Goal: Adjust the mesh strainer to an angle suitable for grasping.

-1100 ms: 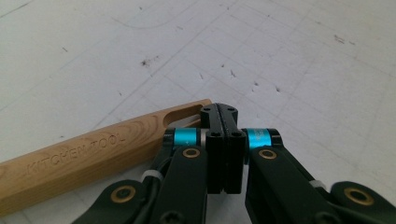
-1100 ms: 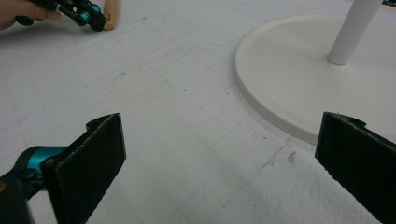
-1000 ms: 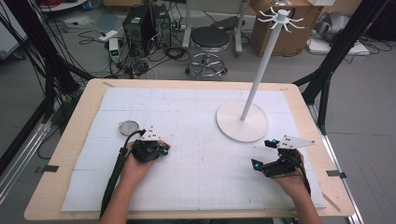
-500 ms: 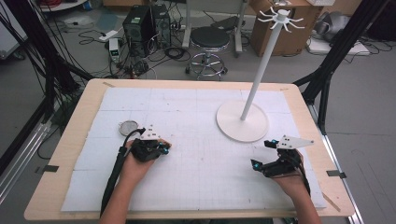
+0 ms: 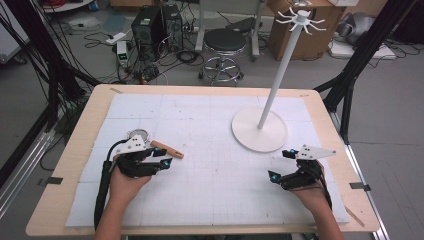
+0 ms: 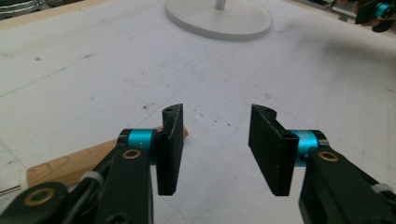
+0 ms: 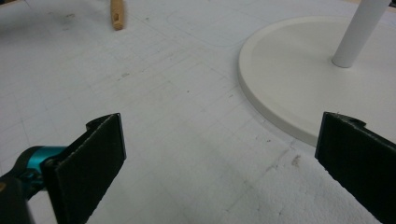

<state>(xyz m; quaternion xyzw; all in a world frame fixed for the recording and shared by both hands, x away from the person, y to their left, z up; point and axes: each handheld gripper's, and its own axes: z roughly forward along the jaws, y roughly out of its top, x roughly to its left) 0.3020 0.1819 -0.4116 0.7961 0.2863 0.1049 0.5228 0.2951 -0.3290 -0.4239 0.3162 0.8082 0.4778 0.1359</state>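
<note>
A utensil with a round metal head [image 5: 137,134] and a wooden handle [image 5: 167,149] lies on the white mat at the left. My left gripper [image 5: 162,159] stands open just on the near side of that handle, with nothing between its jaws. In the left gripper view, my left gripper [image 6: 217,112] has the handle [image 6: 74,163] beside and behind its left jaw. My right gripper [image 5: 280,164] is open wide over the mat at the right, in front of the white stand's base [image 5: 260,131]. In its own view, my right gripper [image 7: 223,123] faces the base [image 7: 299,79] and the pole [image 7: 359,32].
The stand's thin pole rises to a ring of hooks [image 5: 300,17] above the far edge. The white gridded mat [image 5: 210,165] covers most of the wooden table [image 5: 75,150]. Beyond the table are a stool [image 5: 225,45], a computer case and floor cables.
My left gripper has drawn back slightly toward the near edge, and the wooden handle now shows beyond it. The right gripper has stayed put.
</note>
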